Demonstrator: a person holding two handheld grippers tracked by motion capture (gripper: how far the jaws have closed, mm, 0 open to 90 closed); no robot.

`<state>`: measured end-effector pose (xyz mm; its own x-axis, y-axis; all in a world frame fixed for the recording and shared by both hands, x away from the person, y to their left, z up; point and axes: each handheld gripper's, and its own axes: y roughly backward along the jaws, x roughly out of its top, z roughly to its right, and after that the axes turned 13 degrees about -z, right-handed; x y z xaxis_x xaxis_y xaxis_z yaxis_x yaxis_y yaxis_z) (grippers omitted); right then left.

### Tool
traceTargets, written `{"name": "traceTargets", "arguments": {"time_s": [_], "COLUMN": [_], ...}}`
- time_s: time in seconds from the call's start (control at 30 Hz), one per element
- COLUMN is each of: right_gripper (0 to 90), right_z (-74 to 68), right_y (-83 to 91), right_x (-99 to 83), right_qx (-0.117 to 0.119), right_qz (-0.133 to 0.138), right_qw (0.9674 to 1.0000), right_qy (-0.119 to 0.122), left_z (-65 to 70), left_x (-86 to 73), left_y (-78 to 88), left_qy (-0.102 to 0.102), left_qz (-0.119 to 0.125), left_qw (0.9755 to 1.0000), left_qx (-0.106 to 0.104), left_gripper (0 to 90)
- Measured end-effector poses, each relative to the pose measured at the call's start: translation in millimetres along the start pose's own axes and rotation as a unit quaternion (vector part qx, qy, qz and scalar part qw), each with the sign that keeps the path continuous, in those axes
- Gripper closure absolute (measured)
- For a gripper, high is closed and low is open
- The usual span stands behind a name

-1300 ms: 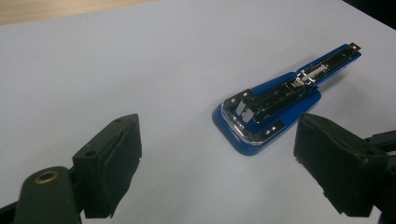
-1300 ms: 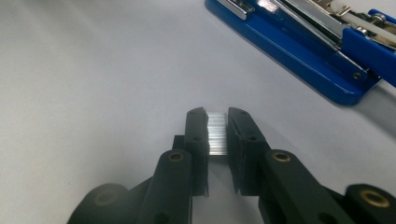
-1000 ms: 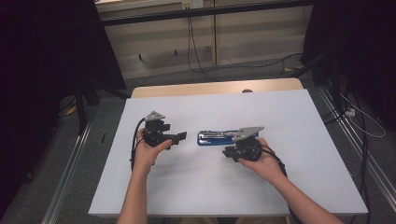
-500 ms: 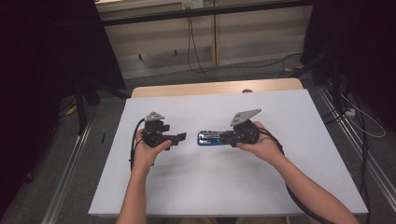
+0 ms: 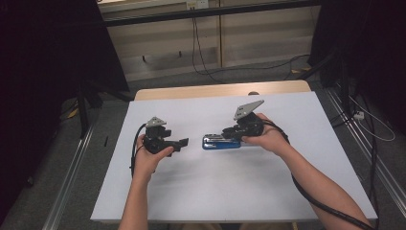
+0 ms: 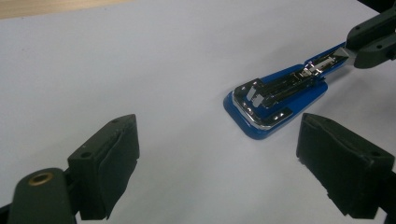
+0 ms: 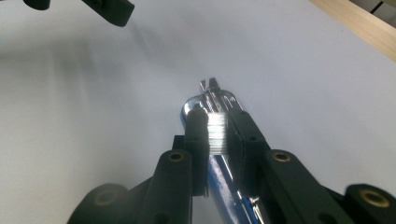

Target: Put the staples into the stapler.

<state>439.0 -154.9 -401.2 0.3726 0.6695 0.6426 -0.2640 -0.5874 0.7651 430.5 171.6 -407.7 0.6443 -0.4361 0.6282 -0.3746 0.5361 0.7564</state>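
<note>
Stapler (image 5: 221, 142), blue base with chrome metal top, lies flat near the middle of the white table (image 5: 230, 191), long axis running left to right. Right gripper (image 5: 234, 132) comes in from the right end; in the right gripper view its two black jaws are clamped on the chrome upper arm of the stapler (image 7: 215, 133), one pad on each side. Left gripper (image 5: 183, 143) sits just left of the stapler, apart from it, jaws spread wide. In the left gripper view the stapler (image 6: 280, 95) lies ahead between the two pads, nearer the right one, untouched. Wooden table edge (image 5: 220, 90) shows beyond the white surface.
</note>
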Motion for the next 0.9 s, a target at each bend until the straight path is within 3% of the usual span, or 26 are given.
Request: {"name": "traceTargets", "arguments": {"time_s": [0.57, 0.9], "right_gripper": [78.7, 78.8], "right_z": [23.5, 33.0], "right_y": [-15.7, -17.6], "right_x": [5.2, 10.1], "right_qx": [0.037, 0.043], "right_qz": [-0.005, -0.017], "right_qw": [0.9989, 0.9975], "right_qy": [0.03, 0.053], "left_z": [-3.2, -2.3], "left_x": [-8.2, -7.9], "left_y": [5.4, 4.7], "left_qy": [0.006, 0.007], "left_qz": [-0.002, -0.004], "left_qw": [1.0, 1.0], "left_qx": [0.006, 0.006], "left_gripper": [13.4, 13.4]}}
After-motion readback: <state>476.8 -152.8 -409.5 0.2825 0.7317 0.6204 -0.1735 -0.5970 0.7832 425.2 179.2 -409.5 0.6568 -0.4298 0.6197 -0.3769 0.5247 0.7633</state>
